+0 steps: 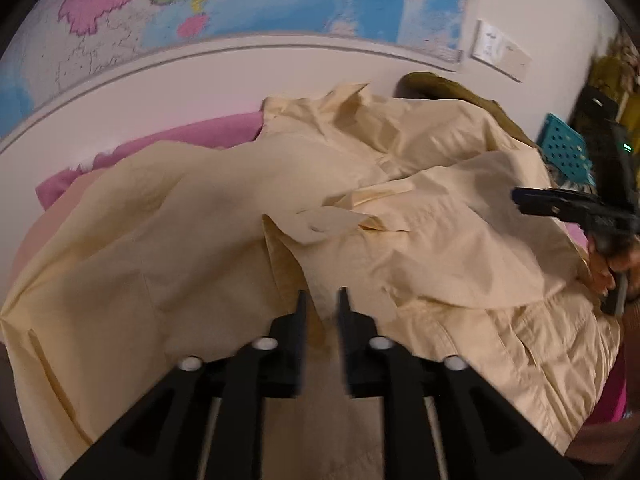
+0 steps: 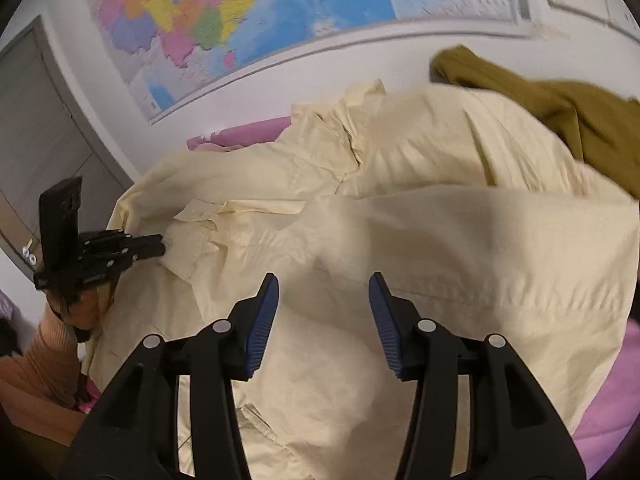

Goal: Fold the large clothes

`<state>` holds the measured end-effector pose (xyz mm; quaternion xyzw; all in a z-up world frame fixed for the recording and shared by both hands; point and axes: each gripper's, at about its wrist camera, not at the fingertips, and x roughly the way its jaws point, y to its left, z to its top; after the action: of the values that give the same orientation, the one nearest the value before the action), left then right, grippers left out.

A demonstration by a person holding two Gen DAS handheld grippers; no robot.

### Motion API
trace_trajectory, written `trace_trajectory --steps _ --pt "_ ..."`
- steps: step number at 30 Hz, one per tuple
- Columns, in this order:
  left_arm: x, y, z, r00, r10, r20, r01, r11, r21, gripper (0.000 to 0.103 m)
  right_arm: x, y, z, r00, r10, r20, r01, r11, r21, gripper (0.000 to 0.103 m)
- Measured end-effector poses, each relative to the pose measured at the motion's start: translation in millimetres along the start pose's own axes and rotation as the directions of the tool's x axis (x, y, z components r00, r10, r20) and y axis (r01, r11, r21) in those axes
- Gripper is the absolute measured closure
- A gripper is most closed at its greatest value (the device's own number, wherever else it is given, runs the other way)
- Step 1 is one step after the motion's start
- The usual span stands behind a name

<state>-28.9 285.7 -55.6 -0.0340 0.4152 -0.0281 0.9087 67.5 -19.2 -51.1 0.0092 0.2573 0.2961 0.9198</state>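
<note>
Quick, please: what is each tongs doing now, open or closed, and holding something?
Left tongs: nearly closed, narrow gap; a grip on the yellow shirt cannot be told.
Right tongs: open, holding nothing, above the shirt.

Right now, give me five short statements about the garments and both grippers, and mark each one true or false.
1. The pale yellow garment lies crumpled on a pink cover. True.
2. The right gripper is clamped shut on the cloth. False: its jaws stand wide apart above the fabric, holding nothing.
3. An olive-green garment lies behind the yellow one, near the wall. True.
4. The wall holds a plain mirror. False: a coloured map hangs there.
5. The left gripper is spread wider than the right. False: its fingers stand close together with only a narrow gap; whether they pinch cloth is unclear.
</note>
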Motion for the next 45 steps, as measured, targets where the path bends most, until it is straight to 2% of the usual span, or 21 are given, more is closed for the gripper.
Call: trace_trajectory --steps 1,4,8,10,12,16,18,21,23,24,27,28,29,31,32,33,35,38,40,42,45 --pt "-0.3 -0.2 0.5 1.000 0.005 -0.012 -0.005 1.000 -0.004 0.050 1.6 1.9 -0.9 1.000 0.000 -0.009 0.000 1.000 -0.006 0.056" --pt "-8.4 -6.1 3.1 0.999 0.033 0.028 -0.033 0.999 0.012 0.047 7.2 20.0 -3.9 1.000 0.013 -0.026 -0.015 0.999 -0.049 0.055" --pt "-45.0 -8.9 -3.4 0.993 0.042 0.109 -0.044 0.999 0.017 0.037 45.6 46.8 -12.8 0.989 -0.011 -0.151 -0.009 0.992 -0.129 0.050" --pt "-70.0 -3.3 -8.9 0.984 0.094 0.155 -0.095 0.995 0.003 0.033 65.5 52.3 -21.5 0.973 -0.060 -0.222 0.025 0.987 -0.156 0.046" --pt "-95.6 9.2 -17.0 0.966 0.178 0.188 -0.176 0.984 -0.029 0.032 62.6 55.1 -22.4 0.977 -0.059 -0.205 0.028 0.989 -0.147 0.046" --pt "-121.7 38.0 -33.4 0.924 0.344 0.167 -0.333 0.939 -0.089 0.027 32.9 81.6 -19.8 0.988 0.100 -0.119 -0.116 0.984 -0.137 0.047" --pt "-127.1 52.8 -41.8 0.926 0.351 0.143 -0.336 0.935 -0.118 0.028 23.5 115.2 -23.6 0.968 0.221 -0.117 -0.240 0.951 -0.193 0.047" --pt "-125.6 69.7 -50.7 0.927 0.362 0.100 -0.343 0.925 -0.162 0.033 30.0 171.9 -35.1 0.912 0.367 -0.184 -0.406 0.875 -0.264 0.044" --pt "-128.2 75.2 -55.2 0.935 0.341 0.096 -0.318 0.927 -0.197 0.033 42.1 207.8 -45.9 0.851 0.457 -0.258 -0.518 0.812 -0.270 0.035" --pt "-129.0 76.9 -55.8 0.936 0.340 0.095 -0.315 0.926 -0.206 0.033 51.3 228.6 -52.5 0.808 0.507 -0.301 -0.581 0.769 -0.265 0.026" --pt "-134.2 79.1 -56.1 0.937 0.330 0.111 -0.300 0.928 -0.221 0.033 80.9 283.9 -67.6 0.726 0.561 -0.397 -0.672 0.701 -0.239 0.025" --pt "-136.9 78.2 -56.9 0.937 0.328 0.116 -0.297 0.928 -0.226 0.033 90.7 297.3 -73.9 0.731 0.538 -0.421 -0.664 0.705 -0.251 0.025" --pt "-139.6 77.0 -56.5 0.937 0.328 0.122 -0.295 0.928 -0.228 0.033 106.3 311.2 -79.4 0.750 0.490 -0.444 -0.632 0.729 -0.263 0.026" --pt "-147.7 74.5 -55.1 0.935 0.325 0.145 -0.289 0.930 -0.226 0.032 124.0 323.3 -82.9 0.753 0.468 -0.463 -0.620 0.741 -0.257 0.041" --pt "-151.5 73.7 -55.0 0.936 0.315 0.156 -0.276 0.934 -0.227 0.031 127.3 325.2 -81.7 0.745 0.480 -0.463 -0.627 0.739 -0.244 0.062" --pt "-154.8 74.4 -55.1 0.941 0.293 0.168 -0.251 0.940 -0.231 0.030 130.8 326.3 -78.1 0.722 0.502 -0.475 -0.646 0.734 -0.207 0.085" --pt "-158.6 77.2 -54.9 0.945 0.274 0.177 -0.229 0.944 -0.236 0.030 120.9 321.1 -63.7 0.637 0.622 -0.455 -0.732 0.673 -0.105 0.087" --pt "-172.4 83.0 -52.5 0.942 0.267 0.205 -0.212 0.944 -0.254 0.030 78.0 305.9 -25.5 0.643 0.682 -0.347 -0.753 0.646 -0.125 0.089" --pt "-188.7 88.8 -50.6 0.936 0.239 0.258 -0.165 0.946 -0.280 0.030 48.5 289.4 0.0 0.680 0.680 -0.274 -0.730 0.665 -0.159 0.090" --pt "-199.9 93.5 -48.0 0.927 0.225 0.300 -0.131 0.944 -0.302 0.030 10.9 264.2 28.0 0.757 0.626 -0.189 -0.653 0.721 -0.232 0.091" --pt "-198.6 92.9 -42.7 0.926 0.214 0.312 -0.114 0.944 -0.310 0.030 -34.0 224.5 55.3 0.845 0.529 -0.080 -0.529 0.807 -0.263 0.092"
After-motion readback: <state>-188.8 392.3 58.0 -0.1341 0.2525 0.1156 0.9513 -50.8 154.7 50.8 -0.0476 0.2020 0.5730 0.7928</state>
